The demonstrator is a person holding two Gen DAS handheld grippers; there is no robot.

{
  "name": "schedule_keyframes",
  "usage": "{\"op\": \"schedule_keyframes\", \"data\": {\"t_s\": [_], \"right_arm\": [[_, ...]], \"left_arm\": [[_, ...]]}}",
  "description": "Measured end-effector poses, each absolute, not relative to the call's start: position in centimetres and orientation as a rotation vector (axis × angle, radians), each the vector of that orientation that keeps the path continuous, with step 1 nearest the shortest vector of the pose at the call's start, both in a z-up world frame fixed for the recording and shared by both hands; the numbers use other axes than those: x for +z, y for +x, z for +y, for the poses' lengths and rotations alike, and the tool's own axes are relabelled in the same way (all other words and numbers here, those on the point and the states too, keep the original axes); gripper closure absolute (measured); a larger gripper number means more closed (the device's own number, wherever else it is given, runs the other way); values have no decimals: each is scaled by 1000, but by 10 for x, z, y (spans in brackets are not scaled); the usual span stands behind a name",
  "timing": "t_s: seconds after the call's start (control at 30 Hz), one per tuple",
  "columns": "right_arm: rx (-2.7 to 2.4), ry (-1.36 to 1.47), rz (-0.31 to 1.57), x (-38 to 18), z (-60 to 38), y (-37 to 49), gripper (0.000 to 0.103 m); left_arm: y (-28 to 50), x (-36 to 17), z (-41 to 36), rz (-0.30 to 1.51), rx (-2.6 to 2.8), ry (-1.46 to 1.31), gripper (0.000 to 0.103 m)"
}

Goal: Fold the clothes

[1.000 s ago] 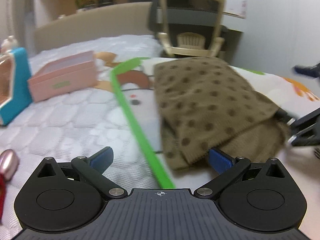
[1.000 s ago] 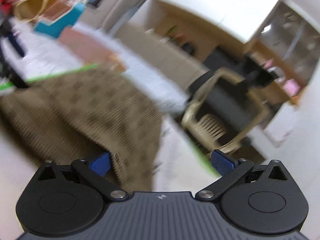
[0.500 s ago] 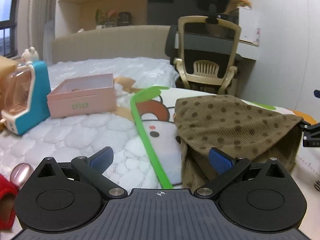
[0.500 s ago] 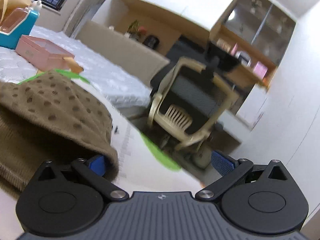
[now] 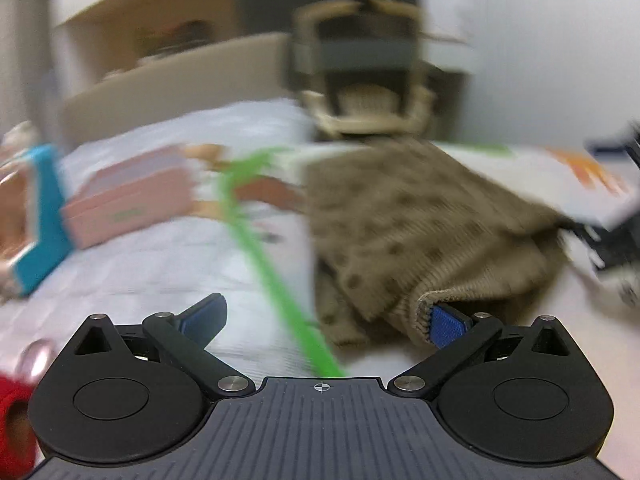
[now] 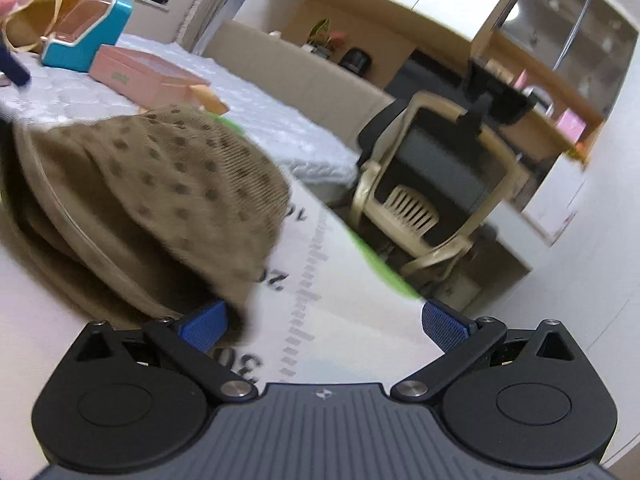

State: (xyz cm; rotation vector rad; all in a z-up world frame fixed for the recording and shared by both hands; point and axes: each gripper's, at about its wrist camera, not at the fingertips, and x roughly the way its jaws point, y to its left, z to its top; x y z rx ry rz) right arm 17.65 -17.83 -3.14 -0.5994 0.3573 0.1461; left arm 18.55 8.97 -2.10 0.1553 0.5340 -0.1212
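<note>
Left wrist view, near part: left gripper [image 5: 324, 320] wide open, holding nothing; right blue pad [image 5: 446, 326] touching the ribbed hem of the brown dotted garment [image 5: 420, 224], left blue pad [image 5: 204, 316] over the bare white quilted bed cover [image 5: 160, 264]. Just ahead, between the pads: green stripe [image 5: 264, 256] running away across the bed, just beside the left edge of the garment. At lower left edge: something red [image 5: 12, 412], too blurred to name. Garment lying folded over on itself on the bed, right of the stripe. Farther left: pink box [image 5: 128, 208] and blue toy [image 5: 40, 216]. At far right edge: dark blurred shape, cannot tell what. Behind the bed: beige office chair [image 5: 360, 80].

Right wrist view, near part: right gripper [image 6: 324, 322] also wide open, gripping nothing; left pad [image 6: 204, 326] at or just under the near edge of the garment [image 6: 160, 184], cannot tell if touching; right pad [image 6: 444, 326] free above the printed mat [image 6: 320, 312] with number marks. Garment heaped to the left, upper layer arched over lower layer. Beyond: pink box [image 6: 140, 76], blue toy [image 6: 88, 44], then office chair [image 6: 440, 192] and wooden shelves [image 6: 520, 52].
</note>
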Motion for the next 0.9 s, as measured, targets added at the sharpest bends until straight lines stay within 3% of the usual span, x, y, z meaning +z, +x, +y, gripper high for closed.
{"op": "schedule_keyframes", "data": {"t_s": [0.3, 0.53, 0.7, 0.9], "right_arm": [[437, -539, 497, -32, -173, 150, 0], [536, -527, 427, -15, -151, 144, 0], [616, -634, 431, -38, -107, 151, 0], [471, -688, 397, -39, -97, 192, 0]], "left_arm": [[169, -28, 101, 624, -301, 125, 0], [204, -7, 107, 545, -477, -233, 0], [243, -36, 81, 668, -511, -240, 0], [246, -43, 77, 675, -454, -209, 0]]}}
